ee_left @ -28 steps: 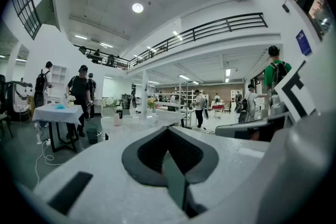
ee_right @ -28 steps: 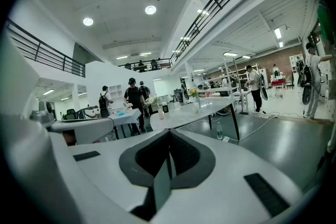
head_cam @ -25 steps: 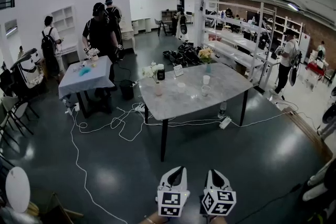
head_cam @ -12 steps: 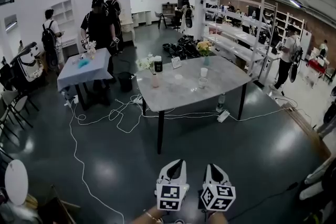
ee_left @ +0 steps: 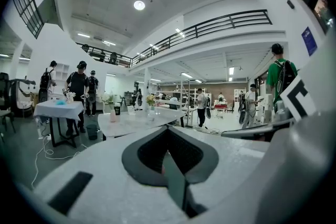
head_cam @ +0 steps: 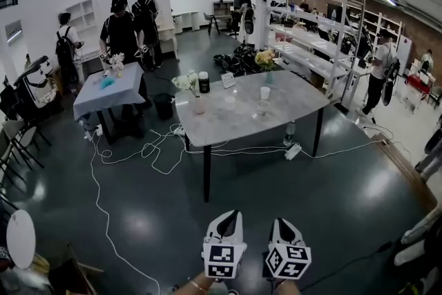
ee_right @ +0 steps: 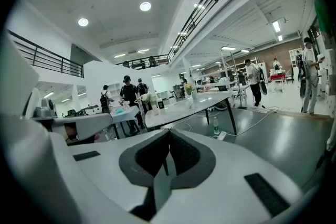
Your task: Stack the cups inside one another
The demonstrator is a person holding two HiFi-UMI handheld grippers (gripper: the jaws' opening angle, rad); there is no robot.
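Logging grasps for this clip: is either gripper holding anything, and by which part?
Nothing is held. The left gripper and right gripper are both shut and empty.

I hold my white left gripper (head_cam: 233, 216) and white right gripper (head_cam: 279, 224) side by side, fingers (ee_left: 147, 152) pressed together, both empty.

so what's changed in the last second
Only the view shifted: the table and cups now sit slightly higher and further left in the head view. Nothing was taken hold of or let go. The left gripper and right gripper stay shut and empty, side by side, well short of the table.
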